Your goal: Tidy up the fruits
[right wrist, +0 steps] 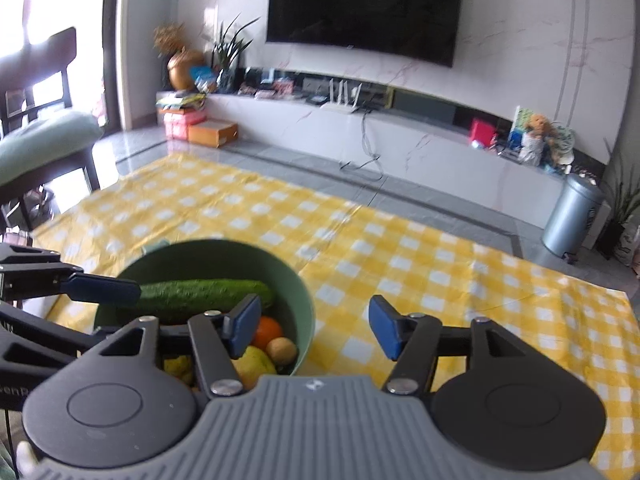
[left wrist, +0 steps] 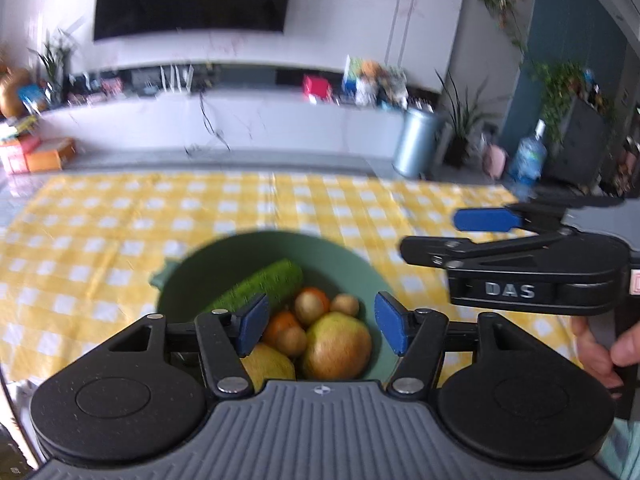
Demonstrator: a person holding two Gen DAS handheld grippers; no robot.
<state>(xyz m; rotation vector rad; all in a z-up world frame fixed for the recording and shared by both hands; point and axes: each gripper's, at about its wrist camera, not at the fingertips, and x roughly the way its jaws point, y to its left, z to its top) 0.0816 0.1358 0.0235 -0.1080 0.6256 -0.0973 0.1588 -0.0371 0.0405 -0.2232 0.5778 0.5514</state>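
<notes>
Left gripper hangs over the green bowl, jaws standing wide with nothing between the blue pads; the fruit shows through the gap but none of it is gripped. Right gripper sits just beside the bowl's right rim, jaws wide as well, only yellow checked cloth showing between them; from the left wrist view the right gripper comes in from the right with a hand on its handle. In the bowl: a long cucumber lying tilted against the back wall; an orange just below it; a big yellow-green apple at the front; small brown round fruits clustered between them, all touching; a yellow fruit at the near edge, partly hidden by the left gripper. The bowl rests on the cloth, which covers the table; behind it a white cabinet, a dark screen on the wall, a metal bin at the right; the left view is somewhat blurred.
</notes>
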